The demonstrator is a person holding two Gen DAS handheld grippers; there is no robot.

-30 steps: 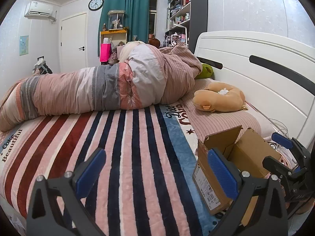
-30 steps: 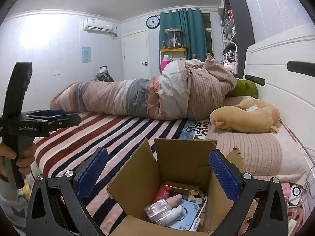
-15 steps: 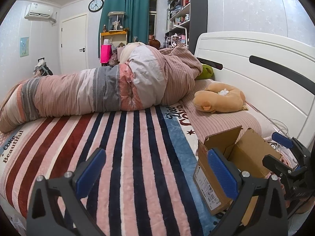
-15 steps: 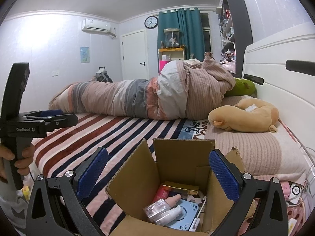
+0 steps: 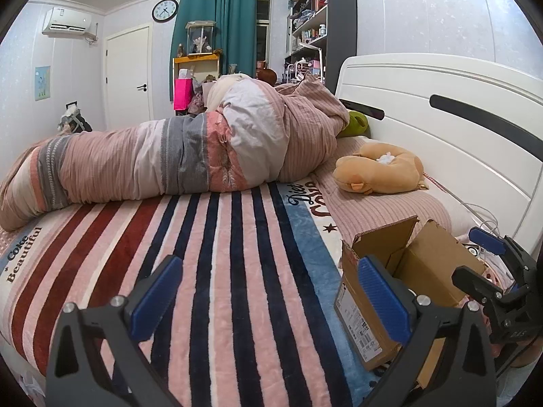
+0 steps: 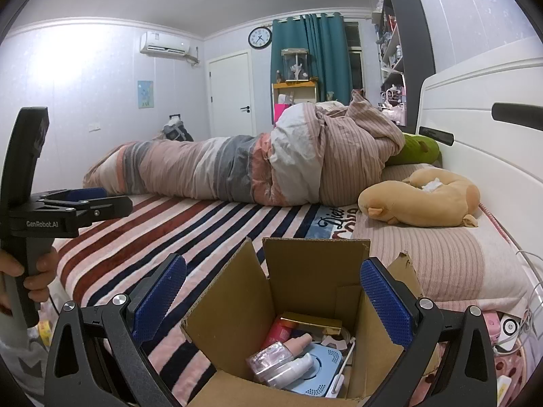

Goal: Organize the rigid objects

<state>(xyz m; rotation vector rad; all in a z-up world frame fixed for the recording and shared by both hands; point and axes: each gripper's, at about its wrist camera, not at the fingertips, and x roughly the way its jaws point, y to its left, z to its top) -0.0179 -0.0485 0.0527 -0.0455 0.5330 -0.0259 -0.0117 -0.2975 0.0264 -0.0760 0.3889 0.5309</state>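
Bedroom: striped blanket (image 5: 220, 271) under cardboard box (image 6: 305, 288)

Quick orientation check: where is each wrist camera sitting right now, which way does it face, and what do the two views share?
Left wrist: low over the striped blanket, facing the rolled duvet; open left gripper and right gripper show.
Right wrist: above the cardboard box, facing the same way; open right gripper, left gripper show.
Shared: box, duvet, plush pillow.
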